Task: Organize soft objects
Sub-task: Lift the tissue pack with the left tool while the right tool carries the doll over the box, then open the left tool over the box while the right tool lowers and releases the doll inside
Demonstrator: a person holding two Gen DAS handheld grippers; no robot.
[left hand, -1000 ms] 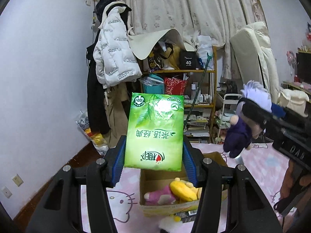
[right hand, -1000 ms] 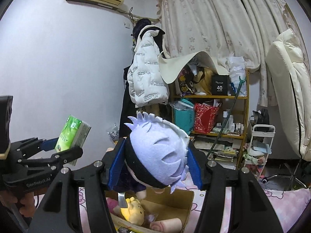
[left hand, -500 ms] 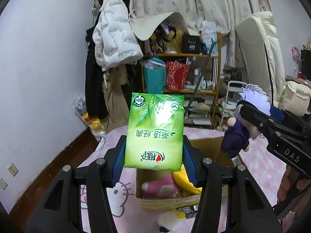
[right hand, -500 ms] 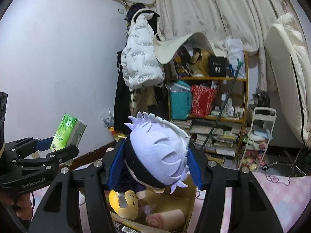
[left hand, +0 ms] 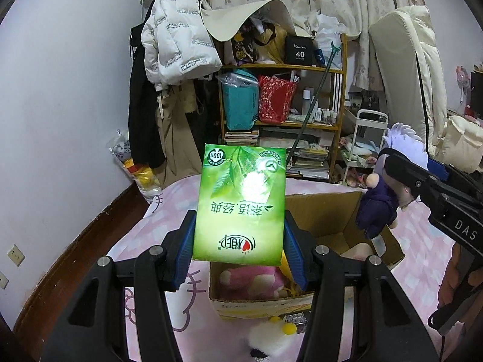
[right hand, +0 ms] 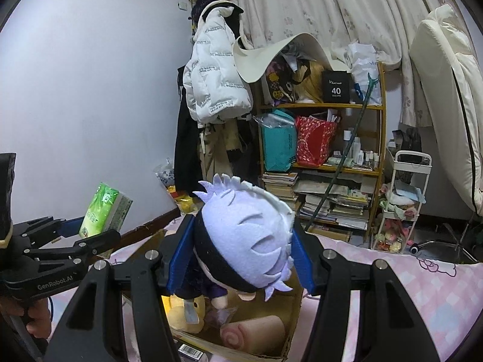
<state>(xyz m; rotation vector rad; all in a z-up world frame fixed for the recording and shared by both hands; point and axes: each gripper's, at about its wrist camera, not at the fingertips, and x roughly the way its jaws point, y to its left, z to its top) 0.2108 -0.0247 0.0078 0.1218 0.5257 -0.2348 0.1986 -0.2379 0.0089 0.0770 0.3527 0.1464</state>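
Observation:
My left gripper [left hand: 238,249] is shut on a green tissue pack [left hand: 240,205], held upright above an open cardboard box [left hand: 326,214] on the pink bed. Inside the box lie a pink plush [left hand: 250,280] and a yellow plush. My right gripper [right hand: 240,255] is shut on the head of a white-haired doll [right hand: 244,241] in dark clothes, hanging over the same box [right hand: 289,325]. Below it I see a yellow plush [right hand: 184,313] and a pink rolled plush [right hand: 253,330]. The doll [left hand: 380,208] also shows at the right of the left wrist view, and the tissue pack [right hand: 105,211] at the left of the right wrist view.
A pink Hello Kitty bedsheet [left hand: 157,232] covers the bed. A wooden shelf [left hand: 283,102] crowded with bags and books stands behind, with a white puffer jacket [left hand: 178,36] hung beside it. A white-and-yellow plush [left hand: 271,338] lies in front of the box. A white trolley [right hand: 401,205] stands at right.
Both grippers have sunk toward the box with their loads still held; the box and the plushes in it now look larger and closer.

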